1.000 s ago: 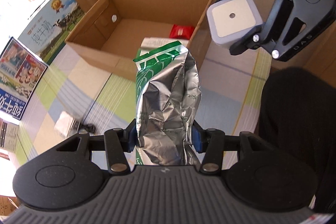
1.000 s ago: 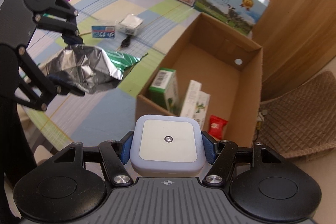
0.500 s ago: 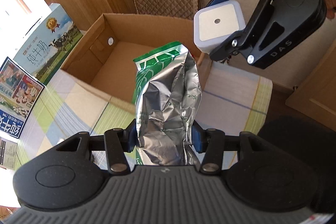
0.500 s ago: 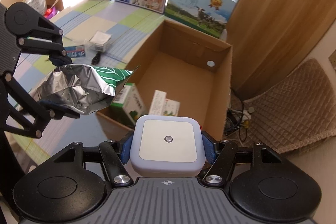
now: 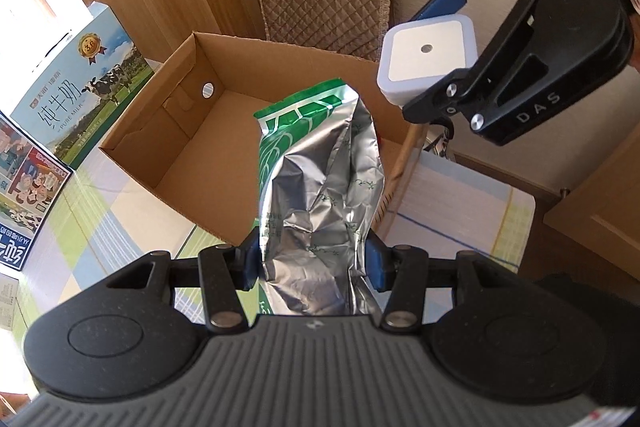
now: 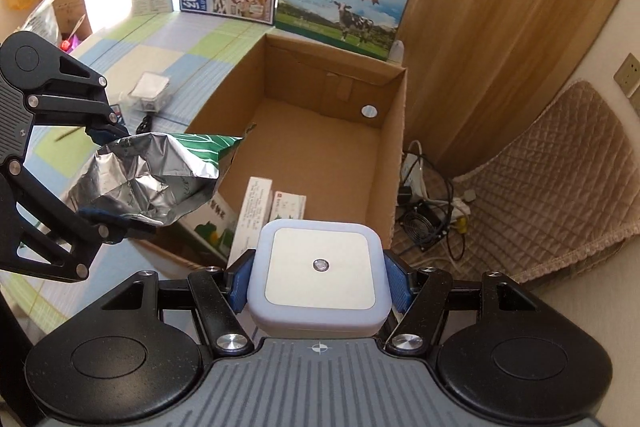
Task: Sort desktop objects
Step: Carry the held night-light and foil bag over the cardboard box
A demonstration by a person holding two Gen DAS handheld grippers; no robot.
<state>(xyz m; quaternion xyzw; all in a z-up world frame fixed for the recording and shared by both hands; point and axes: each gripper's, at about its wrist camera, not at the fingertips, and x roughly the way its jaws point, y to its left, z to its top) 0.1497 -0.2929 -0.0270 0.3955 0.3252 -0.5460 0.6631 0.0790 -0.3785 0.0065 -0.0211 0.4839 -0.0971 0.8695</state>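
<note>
My left gripper point(image 5: 312, 263) is shut on a crumpled silver and green foil bag point(image 5: 320, 187) and holds it above the near edge of an open cardboard box point(image 5: 176, 67). In the right wrist view the left gripper point(image 6: 106, 183) holds the bag point(image 6: 160, 175) over the box's point(image 6: 392, 163) left wall. My right gripper point(image 6: 320, 287) is shut on a white square night light point(image 6: 320, 279) above the box's near right corner. It shows in the left wrist view point(image 5: 444, 51) with the night light point(image 5: 428, 55). Several small cartons point(image 6: 256, 207) lie inside the box.
Milk cartons point(image 6: 340, 3) stand behind the box on a checkered table point(image 6: 180, 43). A small white packet point(image 6: 150, 89) and a black clip point(image 6: 145, 125) lie on the table. A quilted chair cushion point(image 6: 540, 179) and cables point(image 6: 432, 211) are on the right beyond the box.
Both grippers have moved towards and over the box with their objects. The night light has gone from beside the box to above its near right corner.
</note>
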